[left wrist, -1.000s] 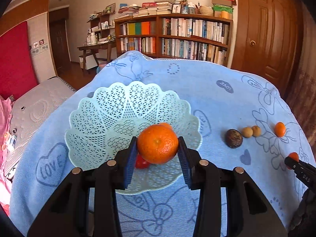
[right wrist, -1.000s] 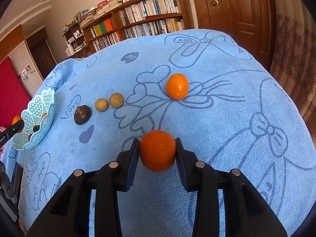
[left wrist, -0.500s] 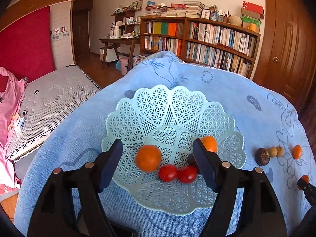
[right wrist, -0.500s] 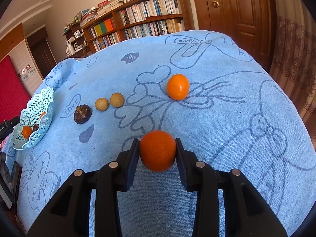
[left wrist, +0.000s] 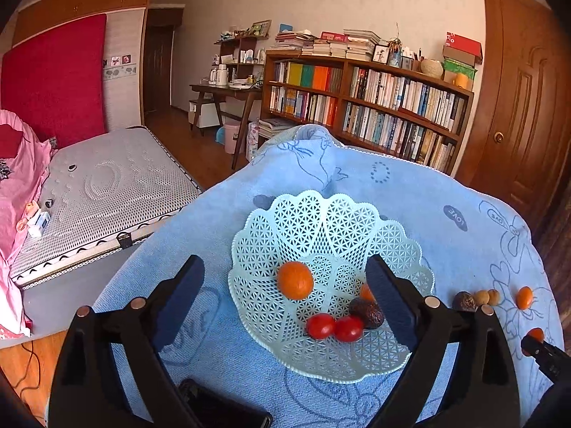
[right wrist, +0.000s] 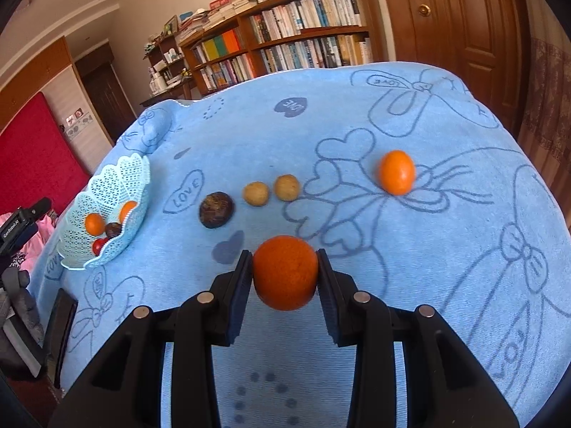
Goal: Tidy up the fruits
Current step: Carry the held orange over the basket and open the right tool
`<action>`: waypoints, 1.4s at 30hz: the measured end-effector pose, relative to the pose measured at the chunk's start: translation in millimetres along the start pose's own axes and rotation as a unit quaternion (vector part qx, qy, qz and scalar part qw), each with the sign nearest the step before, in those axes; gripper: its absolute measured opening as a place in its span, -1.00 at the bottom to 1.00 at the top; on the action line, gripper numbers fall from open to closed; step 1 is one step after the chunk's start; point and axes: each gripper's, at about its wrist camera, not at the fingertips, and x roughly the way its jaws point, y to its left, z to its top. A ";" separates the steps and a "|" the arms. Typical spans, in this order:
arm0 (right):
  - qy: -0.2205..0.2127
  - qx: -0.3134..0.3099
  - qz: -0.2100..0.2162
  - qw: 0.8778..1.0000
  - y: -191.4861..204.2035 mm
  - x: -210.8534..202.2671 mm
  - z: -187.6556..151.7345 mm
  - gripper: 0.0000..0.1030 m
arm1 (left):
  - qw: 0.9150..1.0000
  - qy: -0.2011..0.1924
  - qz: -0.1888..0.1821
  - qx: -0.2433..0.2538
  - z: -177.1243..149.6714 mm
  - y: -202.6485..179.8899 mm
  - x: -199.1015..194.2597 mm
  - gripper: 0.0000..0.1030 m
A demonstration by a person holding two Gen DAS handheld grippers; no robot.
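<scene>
A: So, starting left: the left gripper is spread wide and empty above the basket, and an orange lies in the basket between its fingers, beside two cherry tomatoes and a dark fruit.

B: And the right gripper?

A: It's clamped on a second orange, just over the blue cloth on the bench. The basket sits far to the left of those fingers.

B: Then carry it level and high, clear of the dark fruit and two tan ones ahead-left, and let go only once it's low inside the rim.
</scene>
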 end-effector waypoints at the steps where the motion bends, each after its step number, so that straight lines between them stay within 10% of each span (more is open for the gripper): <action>1: 0.001 -0.008 0.008 1.000 10.1 1.9 3.0 -0.30 | 1.000 -0.002 0.000 -0.001 1.8 1.8 -2.1 0.87; 24: 0.045 -0.152 0.139 0.978 216.0 46.2 19.1 -0.27 | 0.998 0.003 -0.035 -0.054 19.8 35.0 -16.9 0.95; 42: 0.044 -0.110 0.121 0.986 182.6 51.1 12.9 -0.21 | 0.999 0.013 -0.032 -0.039 13.2 23.1 -8.7 0.95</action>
